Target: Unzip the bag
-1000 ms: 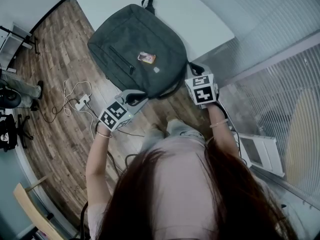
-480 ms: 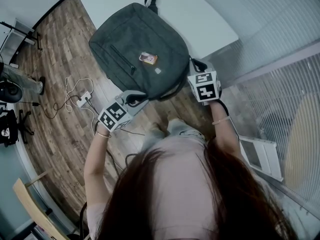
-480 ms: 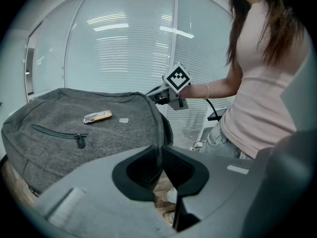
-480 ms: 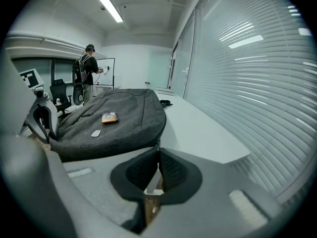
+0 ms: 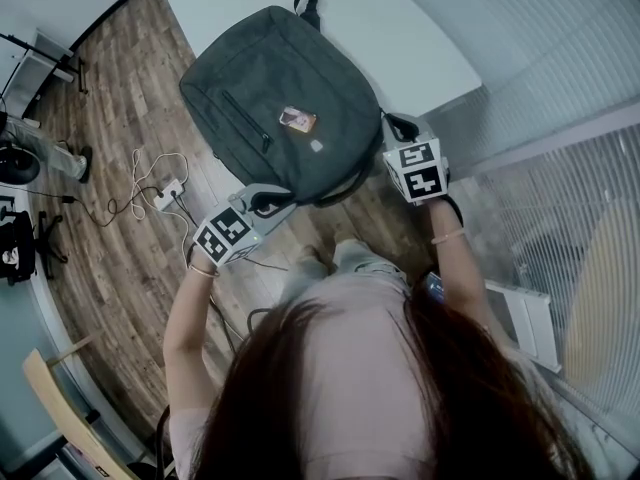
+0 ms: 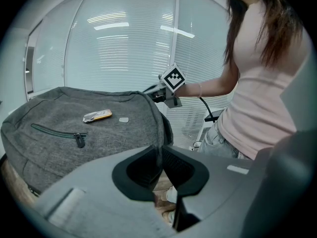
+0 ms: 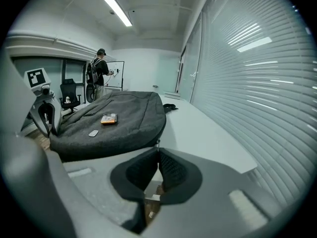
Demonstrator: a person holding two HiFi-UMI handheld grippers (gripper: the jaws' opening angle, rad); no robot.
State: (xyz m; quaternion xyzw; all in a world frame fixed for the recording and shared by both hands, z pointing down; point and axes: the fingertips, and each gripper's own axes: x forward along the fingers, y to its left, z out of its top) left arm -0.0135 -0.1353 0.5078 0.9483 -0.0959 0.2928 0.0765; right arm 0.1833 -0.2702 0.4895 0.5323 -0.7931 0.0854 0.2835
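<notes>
Both sets of jaws pinch the bag (image 5: pixel 250 73)

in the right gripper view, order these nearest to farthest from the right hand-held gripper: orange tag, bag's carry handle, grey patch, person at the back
1. grey patch, on the near side of the bag
2. orange tag, just beyond the patch
3. carry handle, at the bag's far end
4. person, at the back of the room

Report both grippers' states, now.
Left gripper: closed on the bag edge.
Right gripper: closed on the zipper pull.
</notes>
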